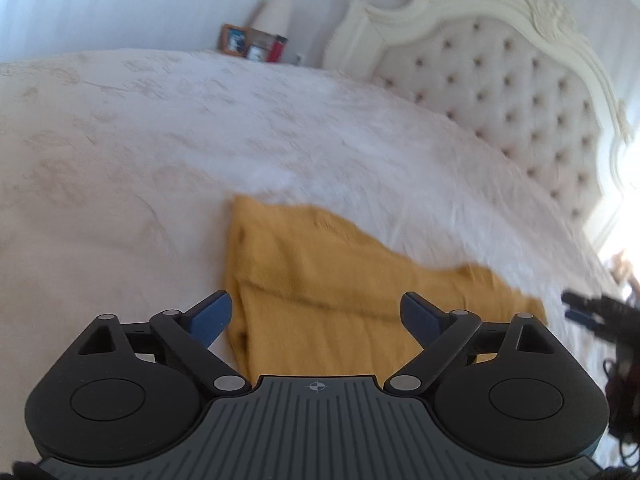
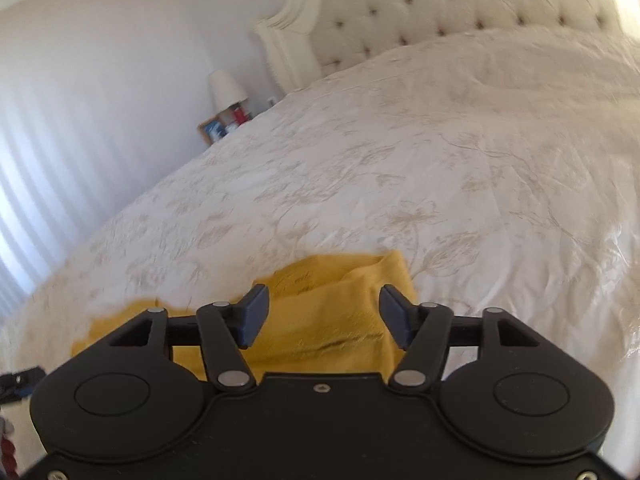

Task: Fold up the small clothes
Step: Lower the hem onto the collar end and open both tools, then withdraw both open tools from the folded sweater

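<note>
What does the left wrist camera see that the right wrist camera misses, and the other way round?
Only the left wrist view shows the carved top of the headboard and the left gripper, open above the yellow garment.

Only the right wrist view shows the right gripper, also open, a raised fold near the garment's far corner, and striped light on the wall.

Both show the garment lying on the white bedspread, the tufted headboard, and the lamp with picture frames beside the bed.

Black left tool (image 1: 316, 316), blue fingertips (image 1: 212, 316), silver pivot screws, ribbed grey base
</note>
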Motion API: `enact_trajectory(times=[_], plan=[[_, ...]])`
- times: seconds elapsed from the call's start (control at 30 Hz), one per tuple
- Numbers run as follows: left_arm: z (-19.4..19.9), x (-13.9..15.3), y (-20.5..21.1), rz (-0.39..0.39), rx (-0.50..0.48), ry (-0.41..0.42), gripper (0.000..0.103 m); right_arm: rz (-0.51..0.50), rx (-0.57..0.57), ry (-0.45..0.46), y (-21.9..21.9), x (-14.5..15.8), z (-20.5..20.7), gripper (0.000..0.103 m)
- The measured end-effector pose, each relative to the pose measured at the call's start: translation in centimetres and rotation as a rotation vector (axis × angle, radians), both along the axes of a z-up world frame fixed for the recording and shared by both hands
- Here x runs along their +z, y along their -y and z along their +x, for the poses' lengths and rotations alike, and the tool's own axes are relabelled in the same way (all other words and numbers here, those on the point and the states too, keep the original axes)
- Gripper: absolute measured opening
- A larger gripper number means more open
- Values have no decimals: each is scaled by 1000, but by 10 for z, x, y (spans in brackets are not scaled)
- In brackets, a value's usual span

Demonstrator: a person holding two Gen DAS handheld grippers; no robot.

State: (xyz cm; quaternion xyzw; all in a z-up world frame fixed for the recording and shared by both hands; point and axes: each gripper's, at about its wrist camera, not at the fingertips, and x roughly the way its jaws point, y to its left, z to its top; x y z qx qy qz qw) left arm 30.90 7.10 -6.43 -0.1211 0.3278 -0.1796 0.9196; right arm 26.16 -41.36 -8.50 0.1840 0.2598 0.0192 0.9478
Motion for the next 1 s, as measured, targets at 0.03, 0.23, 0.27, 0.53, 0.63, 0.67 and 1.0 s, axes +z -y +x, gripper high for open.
enact_trajectory(times=[0.03, 0.23, 0.27, 0.53, 0.63, 0.67, 1.0], plan=[[-1, -6, 5, 18, -15, -4, 92, -33, 25, -6, -10, 0, -2, 70], [4, -31, 16, 143, -72, -79, 92, -183, 126, -63, -61, -8, 0, 83], [1, -33, 14, 140, -79, -73, 92, -198, 135, -75, -67, -11, 3, 84], [-3, -37, 20, 181, -111, -55, 95, -279, 152, -200, -101, -31, 40, 87], [-3, -36, 19, 173, -113, -59, 95, -258, 105, -233, -99, -29, 71, 87], [-2, -36, 18, 166, -112, -61, 95, -245, 86, -246, -96, -28, 82, 87], [1, -32, 14, 133, -107, -68, 95, -177, -50, -161, -79, 2, 102, 87]])
